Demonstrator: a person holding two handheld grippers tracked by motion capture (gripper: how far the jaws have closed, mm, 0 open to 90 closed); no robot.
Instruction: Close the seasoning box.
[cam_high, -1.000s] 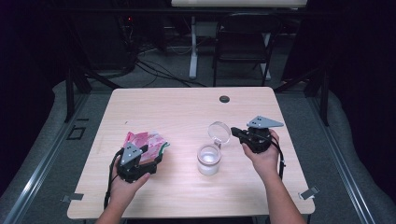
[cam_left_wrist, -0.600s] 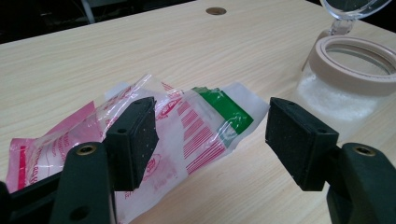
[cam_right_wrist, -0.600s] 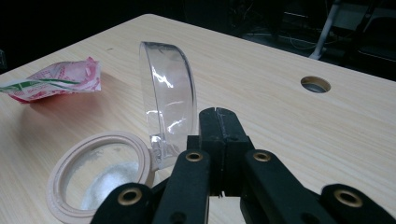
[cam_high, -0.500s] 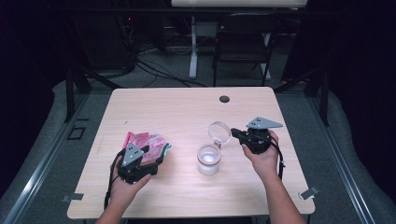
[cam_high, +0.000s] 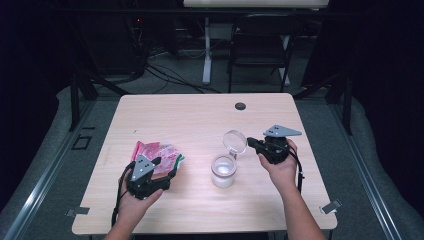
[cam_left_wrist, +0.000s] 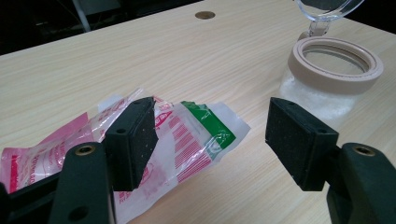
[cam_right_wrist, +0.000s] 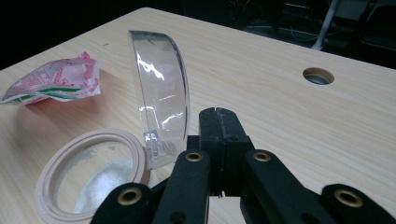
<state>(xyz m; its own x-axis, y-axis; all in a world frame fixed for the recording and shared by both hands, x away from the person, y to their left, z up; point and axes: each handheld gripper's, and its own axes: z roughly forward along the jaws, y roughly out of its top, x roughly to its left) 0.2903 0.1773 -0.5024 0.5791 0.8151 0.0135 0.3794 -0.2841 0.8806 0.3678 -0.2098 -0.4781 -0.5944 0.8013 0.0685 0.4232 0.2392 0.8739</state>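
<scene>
With the jar at mid-frame already open, its lid tipped up beside your closed, empty right gripper, you've yet to grasp the packet at lower left, where your left gripper hovers, jaws apart.

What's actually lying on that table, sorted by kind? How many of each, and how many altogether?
Clear jar with hinged lid flipped open: 1
Red, white and green plastic packets, lying in a heap: at least 1; the heap overlaps too much for an exact count
Handheld grippers: 2, the left gripper and the right gripper
Total: at least 4
</scene>
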